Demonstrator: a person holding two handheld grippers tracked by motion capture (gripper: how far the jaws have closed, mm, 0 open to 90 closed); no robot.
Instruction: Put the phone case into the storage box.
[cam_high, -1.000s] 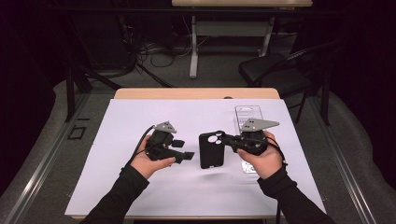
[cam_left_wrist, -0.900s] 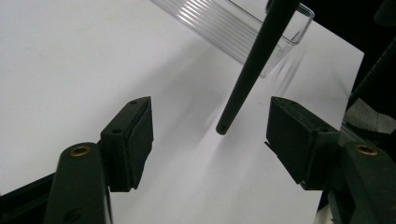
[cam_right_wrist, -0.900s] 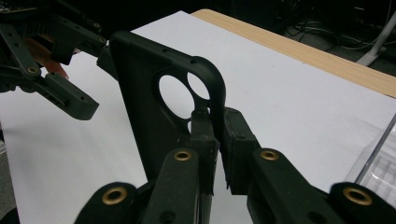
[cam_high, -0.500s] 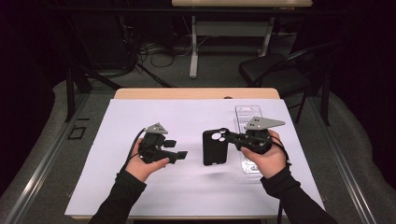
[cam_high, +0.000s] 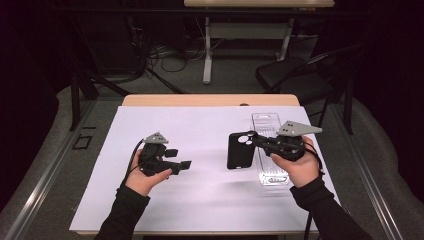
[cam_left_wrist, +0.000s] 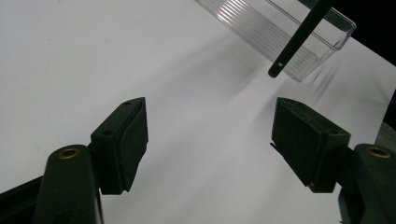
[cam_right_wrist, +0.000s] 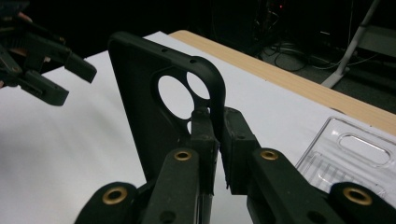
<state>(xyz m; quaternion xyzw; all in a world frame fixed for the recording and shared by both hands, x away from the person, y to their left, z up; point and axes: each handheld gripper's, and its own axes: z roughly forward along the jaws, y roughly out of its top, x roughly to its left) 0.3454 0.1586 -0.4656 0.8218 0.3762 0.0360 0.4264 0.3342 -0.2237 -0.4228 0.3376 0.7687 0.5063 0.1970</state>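
left claw just opening, empty - right claw clamped shut.

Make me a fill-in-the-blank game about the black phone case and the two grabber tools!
1. The right gripper pinches the edge of the black ____ case.
2. The left gripper has its jaws ____ with nothing between them.
3. The see-through plastic tray lies on the ____ sheet that covers the table.
4. The cutout near the case's top has ____ holes.

Missing words: phone; open; white; round
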